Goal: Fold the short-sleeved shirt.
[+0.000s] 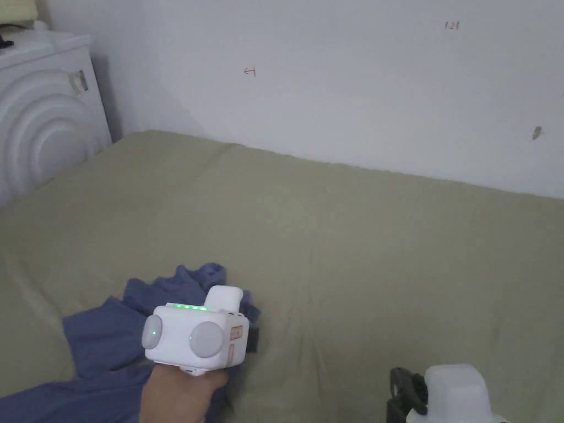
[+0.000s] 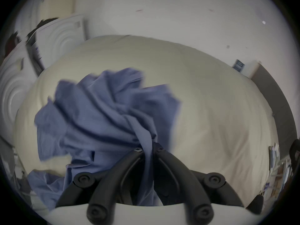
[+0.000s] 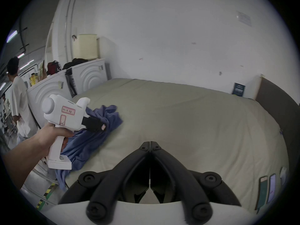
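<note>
Left gripper [image 2: 148,149], forearm extended level over the bed [image 1: 358,237], jaws clamped on bunched blue shirt [image 2: 100,114]; right gripper [image 3: 150,145] jaws closed, empty.

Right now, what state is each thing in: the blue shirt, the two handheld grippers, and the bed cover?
Crumpled blue short-sleeved shirt: bunched up, unfolded, partly hanging off the bed's near edge.
Left gripper: shut on a fold of the shirt.
Right gripper: shut, holding nothing, apart from the shirt.
Olive-green bed cover: spread out, lightly wrinkled.
</note>
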Available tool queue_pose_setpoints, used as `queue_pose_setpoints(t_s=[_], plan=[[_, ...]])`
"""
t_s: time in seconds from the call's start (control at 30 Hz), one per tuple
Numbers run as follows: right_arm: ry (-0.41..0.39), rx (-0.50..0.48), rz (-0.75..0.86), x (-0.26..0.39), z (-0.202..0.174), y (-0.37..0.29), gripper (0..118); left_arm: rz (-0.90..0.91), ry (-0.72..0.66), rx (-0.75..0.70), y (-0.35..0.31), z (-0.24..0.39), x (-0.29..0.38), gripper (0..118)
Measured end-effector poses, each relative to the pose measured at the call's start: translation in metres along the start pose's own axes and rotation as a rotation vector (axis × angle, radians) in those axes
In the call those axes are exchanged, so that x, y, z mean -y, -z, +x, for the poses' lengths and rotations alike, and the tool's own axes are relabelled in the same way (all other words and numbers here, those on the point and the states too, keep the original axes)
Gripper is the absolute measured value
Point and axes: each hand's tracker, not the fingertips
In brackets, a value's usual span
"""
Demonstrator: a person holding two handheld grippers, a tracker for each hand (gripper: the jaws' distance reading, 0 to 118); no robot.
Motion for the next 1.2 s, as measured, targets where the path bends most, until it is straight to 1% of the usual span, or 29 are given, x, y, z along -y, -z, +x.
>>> queue_pose_setpoints(t_s=[0.1,0.23,0.33,0.37,0.43,0.5,0.57,0.63,0.67,0.73,0.77,0.8,0.83,0.87,0.9,0.97,1.0,1.03,1.07,1.2], plan=[[0.019,0.096,0.000,0.008,0.051,-0.027,0,0.050,0.057,0.143,0.010,0.088,-0.015,7],[0.078,0.214,0.002,0.020,0.118,-0.066,0,0.094,0.172,0.354,0.013,0.223,-0.033,7],[0.110,0.289,-0.001,0.029,0.156,-0.089,0,0.101,0.286,0.466,0.000,0.313,-0.039,7],[0.121,0.298,-0.004,0.032,0.167,-0.095,0,0.081,0.304,0.471,-0.004,0.333,-0.040,7],[0.136,0.320,-0.007,0.037,0.182,-0.102,0,0.060,0.330,0.462,-0.003,0.360,-0.038,7],[0.139,0.331,-0.006,0.040,0.190,-0.106,0,0.017,0.346,0.383,0.013,0.365,-0.035,7],[0.145,0.329,-0.002,0.043,0.194,-0.108,0,-0.048,0.319,0.289,0.036,0.362,-0.021,7],[0.149,0.322,-0.002,0.044,0.196,-0.108,0,-0.175,0.326,0.140,0.075,0.345,-0.004,7],[0.148,0.321,-0.004,0.044,0.195,-0.107,0,-0.231,0.312,0.111,0.092,0.336,0.007,7],[0.144,0.308,-0.003,0.044,0.195,-0.106,0,-0.286,0.233,0.141,0.111,0.319,0.022,7],[0.142,0.302,-0.003,0.043,0.194,-0.105,0,-0.250,0.221,0.165,0.110,0.315,0.027,12],[0.138,0.298,-0.004,0.043,0.193,-0.103,0,-0.219,0.201,0.184,0.103,0.313,0.029,31],[0.135,0.294,-0.003,0.042,0.191,-0.102,0,-0.215,0.184,0.178,0.098,0.312,0.029,61],[0.134,0.290,-0.007,0.040,0.190,-0.101,0,-0.195,0.171,0.218,0.091,0.305,0.027,101],[0.131,0.285,-0.011,0.039,0.188,-0.102,0,-0.153,0.166,0.248,0.077,0.299,0.029,118],[0.121,0.276,0.001,0.039,0.180,-0.111,0,-0.010,0.134,0.286,0.028,0.276,0.039,118],[0.120,0.275,0.006,0.039,0.176,-0.115,0,0.008,0.144,0.276,0.009,0.269,0.044,118],[0.119,0.271,0.009,0.040,0.172,-0.119,0,0.016,0.147,0.300,-0.011,0.256,0.052,118],[0.118,0.269,0.011,0.041,0.167,-0.123,0,0.012,0.141,0.293,-0.029,0.243,0.063,118],[0.110,0.272,0.012,0.047,0.146,-0.141,0,-0.001,0.099,0.174,-0.091,0.185,0.097,117]])
